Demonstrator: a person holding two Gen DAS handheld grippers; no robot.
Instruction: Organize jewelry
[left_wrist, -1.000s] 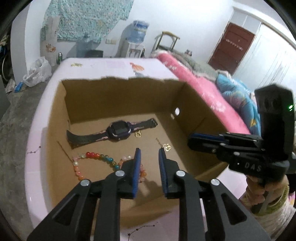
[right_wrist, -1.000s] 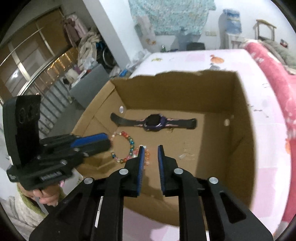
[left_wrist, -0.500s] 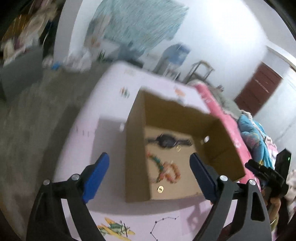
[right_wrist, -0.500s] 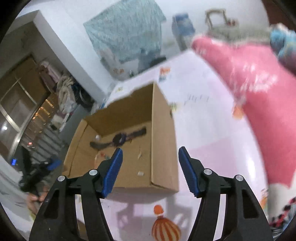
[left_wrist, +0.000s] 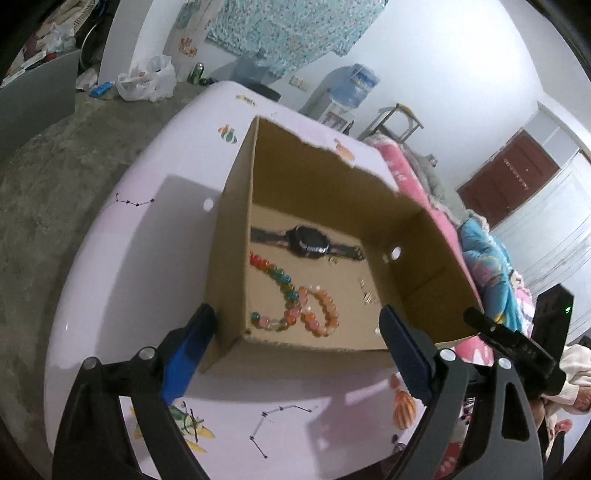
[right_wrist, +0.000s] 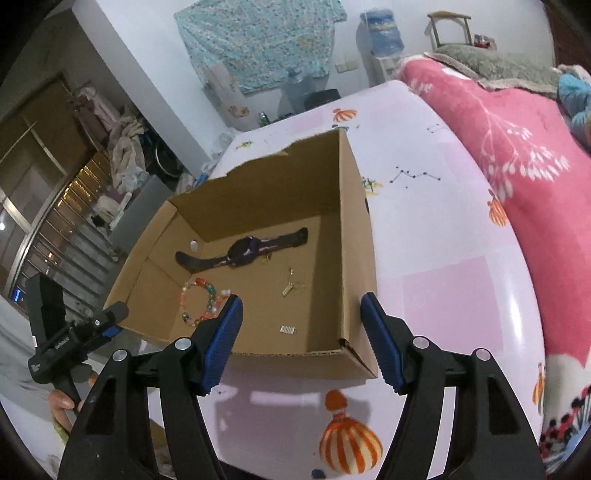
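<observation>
An open cardboard box (left_wrist: 231, 258) (right_wrist: 355, 240) stands on the pale pink table (left_wrist: 129, 280). On its floor lie a dark watch (left_wrist: 309, 245) (right_wrist: 243, 253), a multicolour bead bracelet (left_wrist: 279, 288) (right_wrist: 201, 299), an orange-pink bead bracelet (left_wrist: 322, 312), gold earrings (left_wrist: 367, 297) (right_wrist: 290, 286) and a small silver piece (right_wrist: 288, 329). My left gripper (left_wrist: 297, 336) is wide open just short of the box's near left corner, holding nothing. My right gripper (right_wrist: 301, 325) is before the near right corner; its jaws are opening and grip nothing.
A pink flowered blanket (right_wrist: 517, 147) lies along the table's right side. Each gripper shows in the other's view, held by a hand: the right gripper (left_wrist: 517, 345), the left gripper (right_wrist: 74, 332). Grey floor (left_wrist: 44, 184) lies left of the table.
Both grippers went from nearly shut over the box's floor to open. They drew back out of the box, moved apart toward its near corners, and rolled.
</observation>
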